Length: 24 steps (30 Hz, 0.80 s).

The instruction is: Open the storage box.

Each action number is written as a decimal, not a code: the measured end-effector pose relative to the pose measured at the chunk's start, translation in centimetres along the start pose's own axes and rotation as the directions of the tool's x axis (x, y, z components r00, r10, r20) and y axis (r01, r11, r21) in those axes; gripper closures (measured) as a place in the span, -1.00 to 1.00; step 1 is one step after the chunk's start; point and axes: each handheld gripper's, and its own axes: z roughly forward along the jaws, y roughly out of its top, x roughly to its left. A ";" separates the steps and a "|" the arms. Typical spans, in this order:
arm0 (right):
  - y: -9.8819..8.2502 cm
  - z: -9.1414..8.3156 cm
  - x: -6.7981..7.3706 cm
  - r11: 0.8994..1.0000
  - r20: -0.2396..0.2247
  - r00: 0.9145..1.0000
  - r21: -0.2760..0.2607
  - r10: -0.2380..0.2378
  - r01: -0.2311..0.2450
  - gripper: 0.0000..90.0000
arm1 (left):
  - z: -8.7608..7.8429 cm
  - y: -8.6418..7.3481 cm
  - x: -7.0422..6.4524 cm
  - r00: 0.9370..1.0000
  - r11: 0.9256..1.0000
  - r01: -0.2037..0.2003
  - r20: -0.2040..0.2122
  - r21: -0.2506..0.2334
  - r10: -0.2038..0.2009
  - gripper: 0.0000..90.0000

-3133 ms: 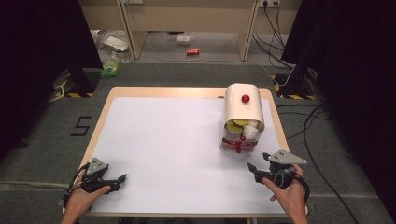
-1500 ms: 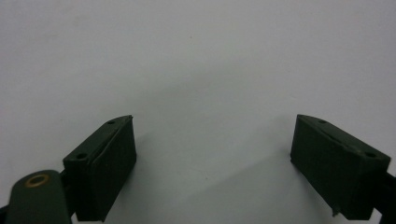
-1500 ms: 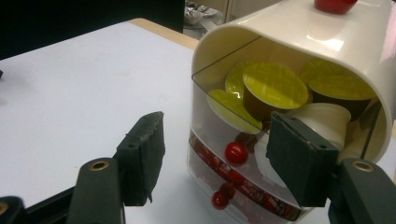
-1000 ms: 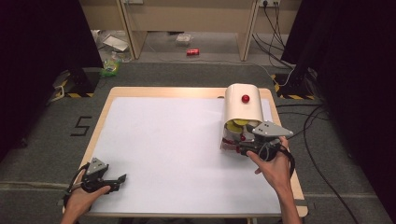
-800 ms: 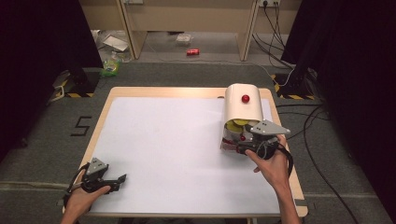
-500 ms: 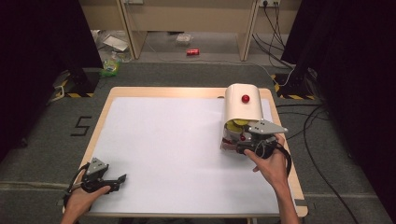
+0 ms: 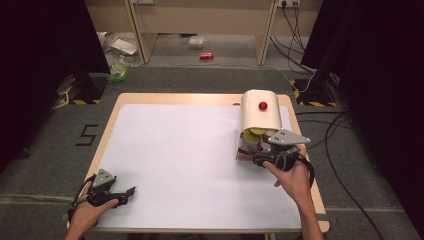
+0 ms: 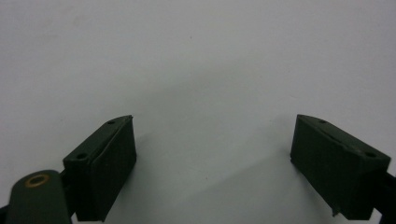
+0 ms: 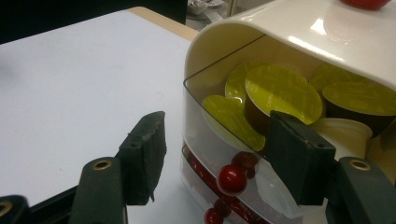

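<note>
The white counter [image 7: 190,150] is carrying a cream dispenser [image 7: 260,112] with a red knob at its far right side. Yellow-lidded capsules [image 9: 280,93] are sitting inside it, behind a clear front. The right gripper [image 7: 270,155] is spreading its fingers [image 9: 142,156] wide around the dispenser's front corner, grasping nothing. The left gripper [image 7: 117,192], near the front left edge, is holding its fingers [image 8: 105,165] released over bare counter.

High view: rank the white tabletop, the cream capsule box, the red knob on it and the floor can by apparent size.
1. White tabletop
2. Cream capsule box
3. Red knob and floor can: both tiny and look alike; the can lies farther off, so I will not rank them.
</note>
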 end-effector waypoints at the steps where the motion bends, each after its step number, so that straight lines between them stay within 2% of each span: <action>1: 0.0 -0.1 0.0 1.000 -0.002 1.000 0.004 -0.004 0.004 -0.14 | 0.0 0.0 0.0 1.000 1.000 0.000 0.000 0.000 0.000 -0.71; 10: -0.1 -0.6 0.3 1.000 -0.023 1.000 0.019 -0.006 0.006 -0.14 | 0.0 0.0 0.0 1.000 1.000 0.000 0.000 0.000 0.000 -0.71; 18: -0.7 -1.9 1.0 1.000 -0.055 0.998 0.024 -0.020 0.021 -0.06 | 0.0 0.0 0.0 1.000 1.000 0.000 0.000 0.000 0.000 -0.71; 24: -0.8 -2.1 1.2 0.999 -0.058 0.998 0.027 -0.025 0.026 -0.06 | 0.0 0.0 0.0 1.000 1.000 0.000 0.000 0.000 0.000 -0.71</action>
